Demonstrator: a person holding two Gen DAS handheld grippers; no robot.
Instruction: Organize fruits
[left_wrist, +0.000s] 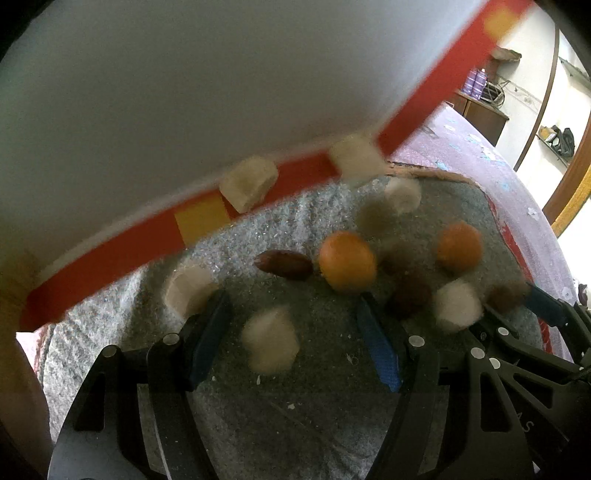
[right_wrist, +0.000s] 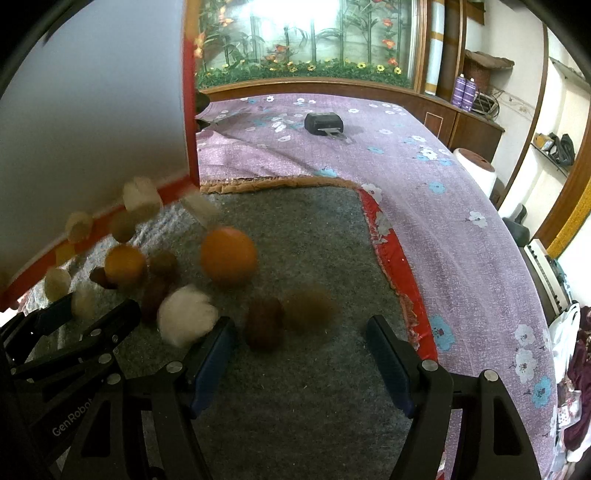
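Note:
A white tray with a red rim (left_wrist: 110, 110) (right_wrist: 92, 110) hangs tilted over the grey mat (left_wrist: 295, 406) (right_wrist: 314, 229), and fruit tumbles off it, much of it blurred. Two oranges (left_wrist: 347, 260) (left_wrist: 460, 245) (right_wrist: 228, 256) (right_wrist: 123, 264), a brown date (left_wrist: 283, 264), dark brown fruits (left_wrist: 410, 295) (right_wrist: 264, 325) and several pale banana pieces (left_wrist: 248, 184) (left_wrist: 269, 339) (right_wrist: 186, 317) are on or just above the mat. My left gripper (left_wrist: 295, 343) is open over the mat, a pale piece between its fingers untouched. My right gripper (right_wrist: 301, 350) is open and holds nothing.
The mat lies on a purple flowered bedspread (right_wrist: 443, 221). A black device (right_wrist: 324, 123) sits far back on the bed and a white roll (right_wrist: 474, 166) stands at its right edge. A wooden headboard and cabinet with purple bottles (right_wrist: 464, 92) lie beyond.

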